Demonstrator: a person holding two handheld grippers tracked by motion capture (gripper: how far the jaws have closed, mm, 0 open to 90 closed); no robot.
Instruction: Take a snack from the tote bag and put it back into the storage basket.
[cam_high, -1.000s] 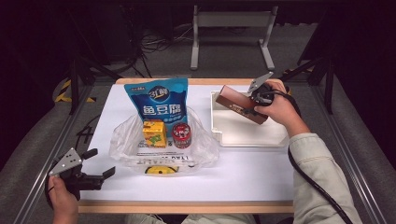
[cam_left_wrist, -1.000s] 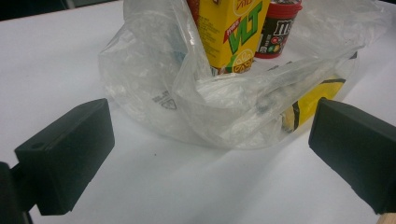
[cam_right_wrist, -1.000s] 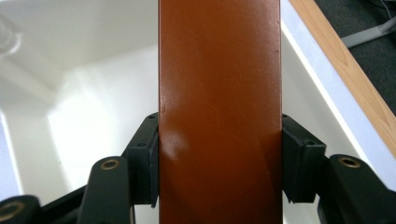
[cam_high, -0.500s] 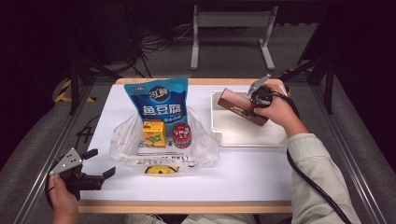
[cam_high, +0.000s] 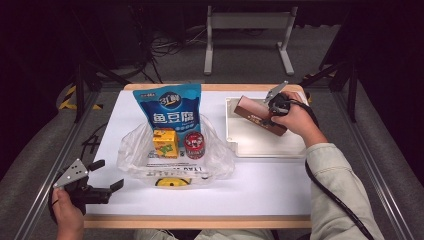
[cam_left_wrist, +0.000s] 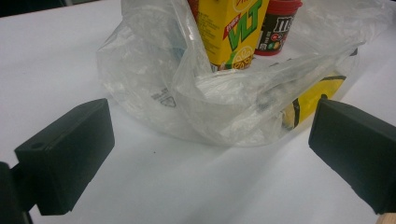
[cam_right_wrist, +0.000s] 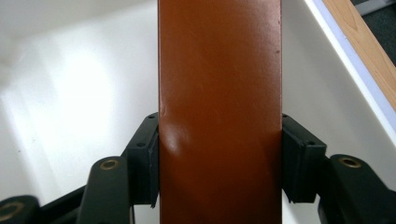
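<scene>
My left gripper (cam_high: 100, 181) rests near my edge of the table (cam_high: 260, 190), jaws spread wide with nothing between them, aimed at the clear plastic bag (cam_left_wrist: 219, 107); if I nudge forward carelessly, I could snag the film and topple the yellow juice carton (cam_left_wrist: 231, 30) standing inside. Farther off, my right gripper (cam_right_wrist: 219, 163) is clamped on the brown box (cam_right_wrist: 219, 88), pads pressing its two long sides, held tilted over the white tray (cam_high: 260, 145). The wrapper looks slick and dents under the pad, so I judge it could slide out or twist. Released from this tilt, it might strike the tray wall and tumble out.
</scene>
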